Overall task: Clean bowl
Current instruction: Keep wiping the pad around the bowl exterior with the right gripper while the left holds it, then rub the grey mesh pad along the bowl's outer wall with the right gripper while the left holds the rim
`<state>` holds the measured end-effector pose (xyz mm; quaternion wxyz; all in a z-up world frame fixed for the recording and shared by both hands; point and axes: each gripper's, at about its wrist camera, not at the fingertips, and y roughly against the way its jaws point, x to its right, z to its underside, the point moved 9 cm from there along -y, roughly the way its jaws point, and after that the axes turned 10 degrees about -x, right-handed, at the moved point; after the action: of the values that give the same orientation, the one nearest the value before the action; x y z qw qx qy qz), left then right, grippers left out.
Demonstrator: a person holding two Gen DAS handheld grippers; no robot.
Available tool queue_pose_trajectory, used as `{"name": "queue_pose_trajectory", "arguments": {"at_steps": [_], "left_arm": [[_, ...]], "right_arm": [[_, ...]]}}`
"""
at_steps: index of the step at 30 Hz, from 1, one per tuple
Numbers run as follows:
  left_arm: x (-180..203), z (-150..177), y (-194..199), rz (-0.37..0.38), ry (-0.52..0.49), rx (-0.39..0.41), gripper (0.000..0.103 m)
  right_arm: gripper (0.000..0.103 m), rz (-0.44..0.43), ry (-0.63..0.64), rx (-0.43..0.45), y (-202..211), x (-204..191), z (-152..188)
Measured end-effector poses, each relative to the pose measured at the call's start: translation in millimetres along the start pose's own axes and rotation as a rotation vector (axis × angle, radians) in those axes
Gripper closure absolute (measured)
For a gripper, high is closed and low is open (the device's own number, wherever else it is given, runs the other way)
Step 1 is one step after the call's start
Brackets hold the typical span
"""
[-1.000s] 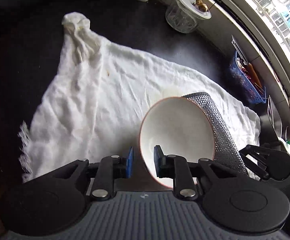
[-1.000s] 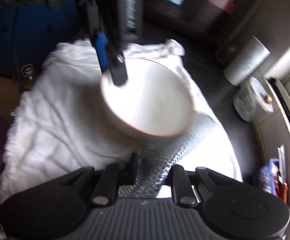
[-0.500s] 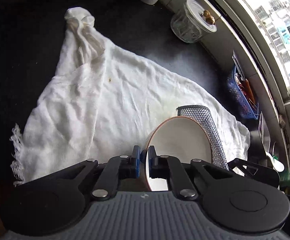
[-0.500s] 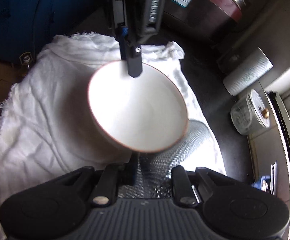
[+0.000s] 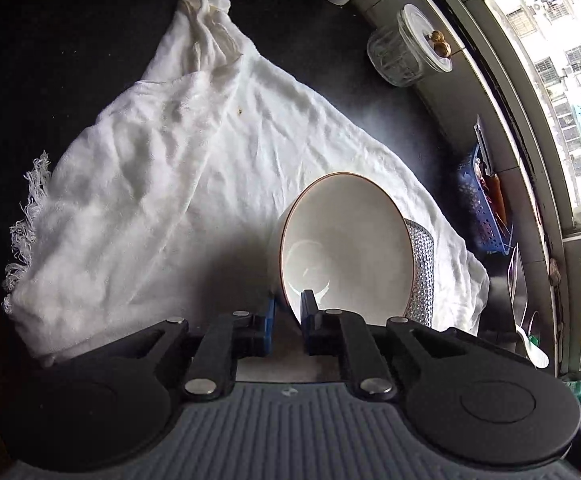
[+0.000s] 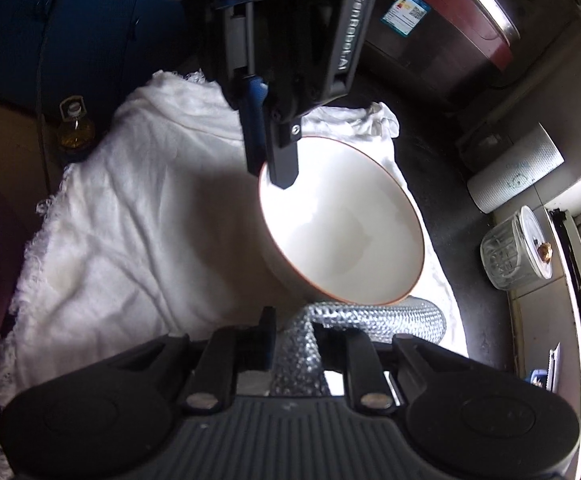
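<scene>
Left hand-held gripper (image 5: 288, 312) clamped on bowl (image 5: 344, 248) rim, tilting it; right hand-held gripper (image 6: 294, 340) clamped on scrubber (image 6: 374, 318). Step: scrubbing. Next: bring scrubber inside bowl.

- The round white ceramic bowl with a thin brown rim (image 5: 346, 248) looks glossy and smooth.
- The crumpled white cloth (image 5: 162, 184) is matt, with frayed edges.
- The silvery mesh scouring pad (image 6: 378, 316) glints, rough.
- The clear ribbed glass jar (image 5: 406, 54) shines.
</scene>
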<state>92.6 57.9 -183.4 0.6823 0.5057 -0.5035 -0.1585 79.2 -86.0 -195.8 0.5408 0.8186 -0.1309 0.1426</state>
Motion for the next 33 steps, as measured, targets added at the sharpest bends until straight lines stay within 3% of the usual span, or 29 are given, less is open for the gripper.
{"name": "queue_pose_trajectory", "arguments": {"at_steps": [2,4,8,14,22,25,28,33], "left_arm": [[2,-3,2,-0.023,-0.035,0.008,0.091],[3,-4,3,-0.032,-0.053,0.008,0.091],[3,-6,3,-0.03,-0.055,0.003,0.091],[2,-8,4,-0.026,-0.052,-0.001,0.091],[3,-8,4,-0.017,-0.047,-0.008,0.091],[3,-8,4,-0.019,-0.054,-0.01,0.091],[4,-9,4,-0.02,-0.059,-0.012,0.091],[6,-10,4,-0.014,-0.066,-0.008,0.091]], "right_arm": [[0.076,-0.046,-0.106,-0.005,0,12,5],[0.059,-0.089,-0.188,-0.009,2,19,11],[0.055,-0.25,-0.46,0.027,17,44,24],[0.052,-0.363,-0.726,0.079,24,81,33],[0.052,-0.381,-0.875,0.029,16,106,48],[0.051,-0.417,-0.86,0.035,29,106,47],[0.044,-0.471,-0.878,0.061,44,110,47],[0.033,-0.491,-0.794,-0.025,42,96,45]]}}
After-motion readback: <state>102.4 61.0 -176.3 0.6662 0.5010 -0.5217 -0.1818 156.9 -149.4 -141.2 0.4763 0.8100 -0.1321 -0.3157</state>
